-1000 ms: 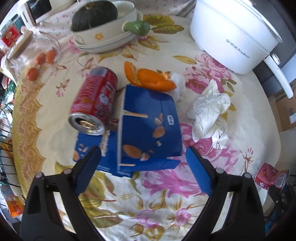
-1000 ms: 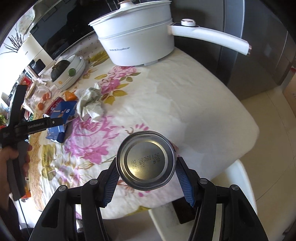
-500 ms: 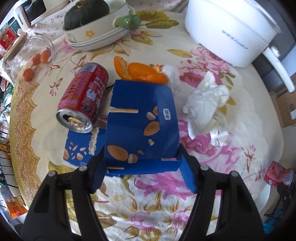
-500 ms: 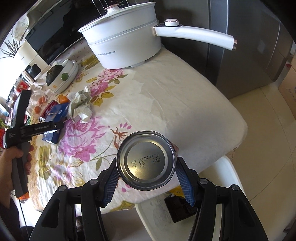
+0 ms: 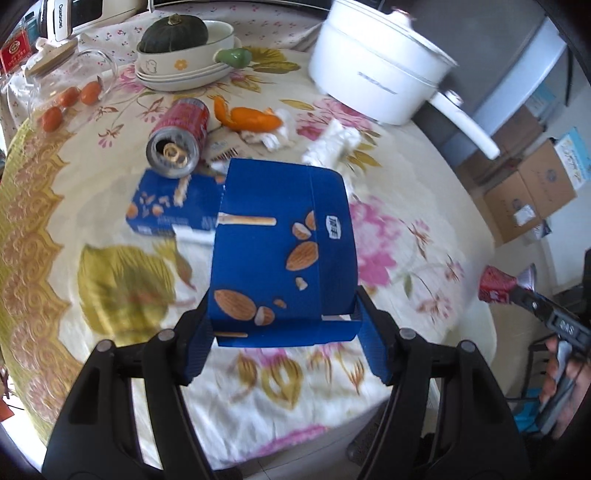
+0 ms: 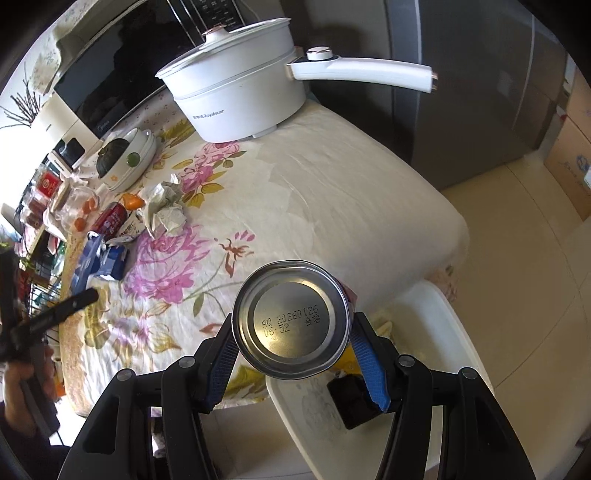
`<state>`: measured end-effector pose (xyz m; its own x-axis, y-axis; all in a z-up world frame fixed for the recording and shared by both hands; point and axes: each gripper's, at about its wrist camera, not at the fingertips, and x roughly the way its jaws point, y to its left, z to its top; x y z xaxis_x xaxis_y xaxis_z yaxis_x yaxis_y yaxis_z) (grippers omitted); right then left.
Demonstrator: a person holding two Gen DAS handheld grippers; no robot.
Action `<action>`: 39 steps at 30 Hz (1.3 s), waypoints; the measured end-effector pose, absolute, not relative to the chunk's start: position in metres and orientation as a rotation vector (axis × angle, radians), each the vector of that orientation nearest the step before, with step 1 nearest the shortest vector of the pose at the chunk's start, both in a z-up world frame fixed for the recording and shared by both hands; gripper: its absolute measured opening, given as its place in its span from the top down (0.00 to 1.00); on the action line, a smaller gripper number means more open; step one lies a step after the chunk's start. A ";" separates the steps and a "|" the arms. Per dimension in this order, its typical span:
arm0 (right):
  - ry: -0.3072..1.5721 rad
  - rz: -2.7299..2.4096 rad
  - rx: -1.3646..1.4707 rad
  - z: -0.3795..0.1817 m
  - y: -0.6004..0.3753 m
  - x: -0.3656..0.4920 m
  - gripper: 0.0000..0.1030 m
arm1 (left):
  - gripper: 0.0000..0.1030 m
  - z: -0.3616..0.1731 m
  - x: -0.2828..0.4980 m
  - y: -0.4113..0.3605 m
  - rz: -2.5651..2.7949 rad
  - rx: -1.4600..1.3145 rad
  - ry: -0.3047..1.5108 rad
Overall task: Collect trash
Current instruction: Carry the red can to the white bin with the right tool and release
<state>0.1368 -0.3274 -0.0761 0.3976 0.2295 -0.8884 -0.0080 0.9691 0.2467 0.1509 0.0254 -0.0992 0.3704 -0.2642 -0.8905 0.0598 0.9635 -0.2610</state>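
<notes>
My left gripper (image 5: pixel 282 345) is shut on a blue almond snack box (image 5: pixel 284 254) and holds it lifted above the flowered table (image 5: pixel 110 288). A second blue box (image 5: pixel 173 205), a red can (image 5: pixel 179 136) on its side, orange peel (image 5: pixel 251 118) and crumpled tissues (image 5: pixel 332 144) lie behind it. My right gripper (image 6: pixel 291 360) is shut on a red can, its silver bottom (image 6: pixel 291 319) facing the camera, held beyond the table's edge above a white bin (image 6: pixel 424 373). The can in the right gripper also shows in the left wrist view (image 5: pixel 496 284).
A white electric pot (image 5: pixel 376 74) with a long handle stands at the back right. A bowl stack with a dark squash (image 5: pixel 173 31) and a glass jar (image 5: pixel 62 92) with small tomatoes sit at the back left. Cardboard boxes (image 5: pixel 532 188) stand on the floor.
My left gripper closed on the blue box and lifted it back toward the table's near edge. My right gripper carried the can further off the table, over the white bin.
</notes>
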 end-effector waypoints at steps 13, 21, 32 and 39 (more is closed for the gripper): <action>1.190 0.066 0.219 -0.084 -0.366 0.097 0.41 | 0.32 -0.090 0.118 0.013 -0.291 -0.176 1.145; 1.202 0.015 0.226 -0.088 -0.399 0.079 0.41 | 0.32 -0.091 0.108 -0.013 -0.348 -0.146 1.150; 1.217 -0.038 0.219 -0.093 -0.433 0.055 0.41 | 0.32 -0.092 0.094 -0.085 -0.497 -0.038 1.145; 1.232 -0.064 0.210 -0.098 -0.454 0.036 0.41 | 0.32 -0.097 0.081 -0.138 -0.626 0.048 1.149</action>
